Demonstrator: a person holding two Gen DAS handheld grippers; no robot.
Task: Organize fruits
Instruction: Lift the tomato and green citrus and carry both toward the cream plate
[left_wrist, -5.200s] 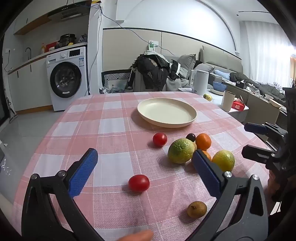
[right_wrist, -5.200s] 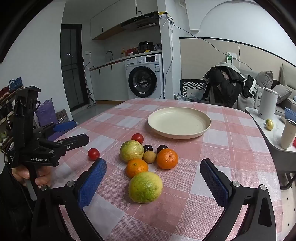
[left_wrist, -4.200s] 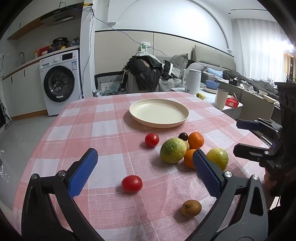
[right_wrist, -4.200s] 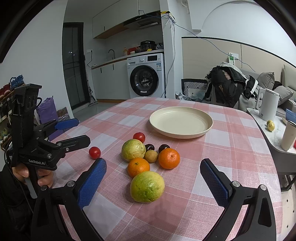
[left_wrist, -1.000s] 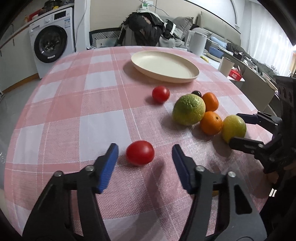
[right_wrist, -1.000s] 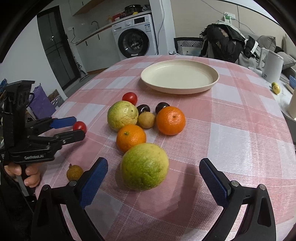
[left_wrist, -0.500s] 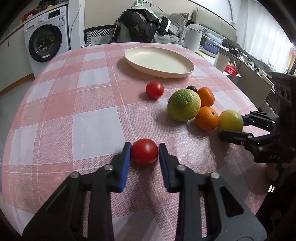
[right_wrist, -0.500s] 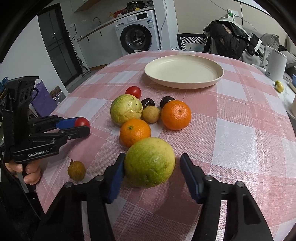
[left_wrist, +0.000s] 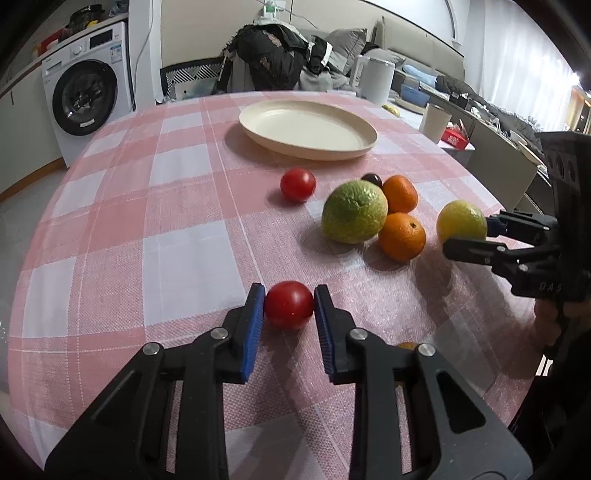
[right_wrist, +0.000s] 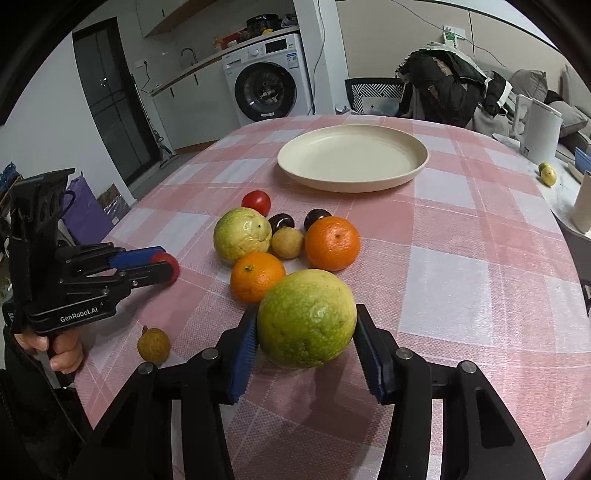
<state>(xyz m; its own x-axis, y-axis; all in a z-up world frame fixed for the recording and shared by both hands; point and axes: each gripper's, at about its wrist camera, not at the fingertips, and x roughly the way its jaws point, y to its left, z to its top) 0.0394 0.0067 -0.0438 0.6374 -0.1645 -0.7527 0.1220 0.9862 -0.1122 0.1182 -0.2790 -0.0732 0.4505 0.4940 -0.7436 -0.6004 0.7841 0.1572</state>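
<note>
Both pairs of fingers have closed in since a second ago, when they stood wide around their fruit. On the left, the left gripper (left_wrist: 289, 306) has its blue pads pressed against either side of a red tomato (left_wrist: 289, 304), which sits low at the near edge of the checked tabletop (left_wrist: 184, 236). A small brown fruit (right_wrist: 153, 344) lies just beside it toward the person, whose hand (right_wrist: 61, 349) wraps the handle.

Further right, a second tomato (left_wrist: 298, 184) rests apart, nearer the cream plate (left_wrist: 307, 129) at the far side. Next comes the cluster: a green-yellow citrus (right_wrist: 242, 234), two dark plums (right_wrist: 281, 222) behind it, a tan round fruit (right_wrist: 287, 242) touching them, and two oranges, one near (right_wrist: 257, 281) and one further right (right_wrist: 332, 243).

At the right, the right gripper (right_wrist: 306, 339) has just been closing on the big green citrus (right_wrist: 306, 318); both pads now touch its flanks. Whether that fruit rests on the cloth or is raised off it cannot be told. The plate holds no fruit.
</note>
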